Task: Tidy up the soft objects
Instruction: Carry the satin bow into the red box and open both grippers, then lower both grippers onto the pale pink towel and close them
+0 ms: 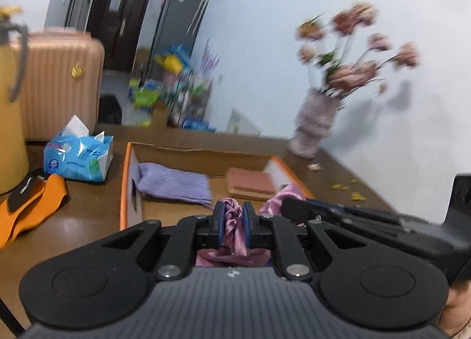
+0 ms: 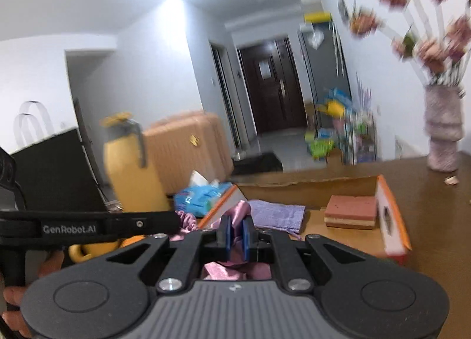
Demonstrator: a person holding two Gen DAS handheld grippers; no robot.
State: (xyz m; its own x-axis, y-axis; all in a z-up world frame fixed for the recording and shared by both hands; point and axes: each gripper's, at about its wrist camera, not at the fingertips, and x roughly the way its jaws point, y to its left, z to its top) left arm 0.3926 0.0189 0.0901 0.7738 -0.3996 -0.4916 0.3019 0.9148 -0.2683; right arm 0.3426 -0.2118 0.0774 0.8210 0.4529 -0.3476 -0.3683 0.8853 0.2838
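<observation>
Both grippers are shut on one shiny pink satin cloth. In the left wrist view my left gripper [image 1: 231, 221] pinches a bunched fold of the pink cloth [image 1: 232, 231]; the right gripper's fingers [image 1: 297, 206] hold its other end at right. In the right wrist view my right gripper [image 2: 237, 237] pinches the pink cloth [image 2: 240, 212], and the left gripper [image 2: 159, 222] reaches in from the left. The cloth hangs at the near edge of an open cardboard box [image 1: 125, 191] that holds a folded purple cloth [image 1: 176, 183] and a pink-brown sponge block [image 1: 250, 183].
A blue tissue pack [image 1: 78, 156], an orange strap [image 1: 26, 206] and a yellow flask [image 1: 8, 121] lie left of the box on the brown table [image 1: 88, 221]. A vase of pink flowers [image 1: 315, 121] stands by the wall at right. A pink suitcase [image 1: 59, 82] stands behind.
</observation>
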